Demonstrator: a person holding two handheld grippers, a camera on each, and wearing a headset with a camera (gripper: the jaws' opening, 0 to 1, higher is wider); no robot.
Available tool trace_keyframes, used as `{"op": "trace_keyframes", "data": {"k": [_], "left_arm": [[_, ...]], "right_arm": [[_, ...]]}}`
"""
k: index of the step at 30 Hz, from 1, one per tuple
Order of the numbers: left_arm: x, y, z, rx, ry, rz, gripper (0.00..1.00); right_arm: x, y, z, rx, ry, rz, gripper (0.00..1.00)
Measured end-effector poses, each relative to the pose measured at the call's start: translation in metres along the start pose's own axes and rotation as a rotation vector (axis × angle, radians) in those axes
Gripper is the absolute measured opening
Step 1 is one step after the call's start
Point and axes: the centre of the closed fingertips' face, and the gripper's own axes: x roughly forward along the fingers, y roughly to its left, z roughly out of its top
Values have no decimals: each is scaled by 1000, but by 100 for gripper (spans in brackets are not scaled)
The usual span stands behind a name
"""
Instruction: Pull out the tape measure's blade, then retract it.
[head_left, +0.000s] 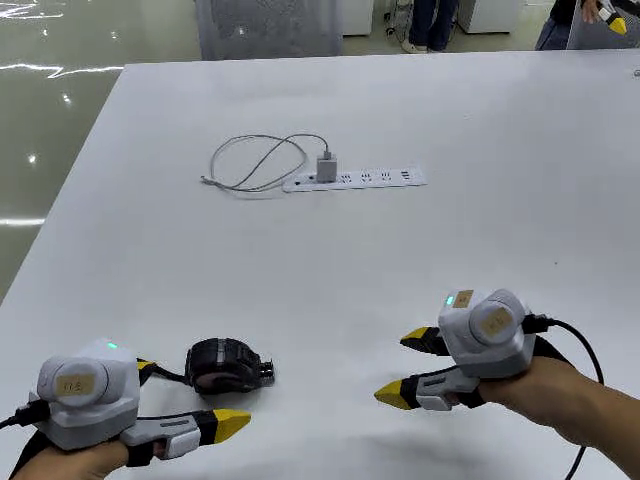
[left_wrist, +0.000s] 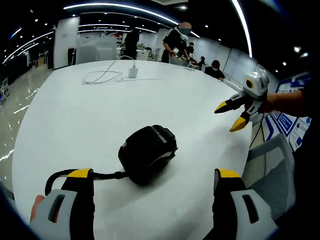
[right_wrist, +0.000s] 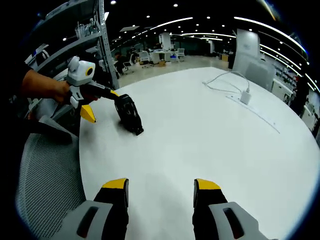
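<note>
Tape measure (head_left: 224, 364): black, round case, lying flat on the white table (head_left: 400, 120) near our edge.
Left gripper (head_left: 190, 394): jaws spread wide and holding nothing. The case sits just past the tips, and its strap (left_wrist: 107, 175) trails toward one jaw.
Right gripper (right_wrist: 161, 185): jaws wide apart, empty, well apart from the tape measure.
Handling: we judge the case dense and rigid, with a grippy rubbery shell. The blade will likely be thin, springy and quick to snap back.
Hold: we would clamp the case across its flat sides and pinch the end hook (head_left: 268, 373) with the other gripper.
</note>
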Motion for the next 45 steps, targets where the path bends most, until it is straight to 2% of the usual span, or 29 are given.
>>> {"op": "trace_keyframes", "data": {"k": [4,6,9,11,16,21,26,34,39,41,45], "left_arm": [[-8,0,-4,35,27,-13,99],[-13,2,-7,62,47,0,99],[-19,7,-9,72,51,0,99],[-22,11,-9,84,57,13,99],[-30,16,-6,79,42,9,99],[-34,20,-4,73,27,9,99],[-39,23,-6,72,30,4,99],[-46,25,-10,98,44,11,99],[-49,27,-15,111,60,14,98],[-50,28,-18,117,69,18,96],[-51,27,-20,137,76,23,97]], "right_arm": [[-13,-4,-6,-2,1,-18,55],[-19,-7,-10,-12,6,-31,58],[-28,-12,-17,-40,12,-53,68],[-33,-15,-23,-42,13,-60,71],[-42,-27,-38,-7,13,-91,78],[-52,-32,-50,-13,7,-110,85],[-65,-28,-64,-73,25,-104,95],[-85,-37,-87,-10,17,-132,99],[-98,-51,-90,8,1,-166,99],[-100,-53,-96,-2,22,-164,99],[-104,-51,-92,-12,25,-162,99]]}}
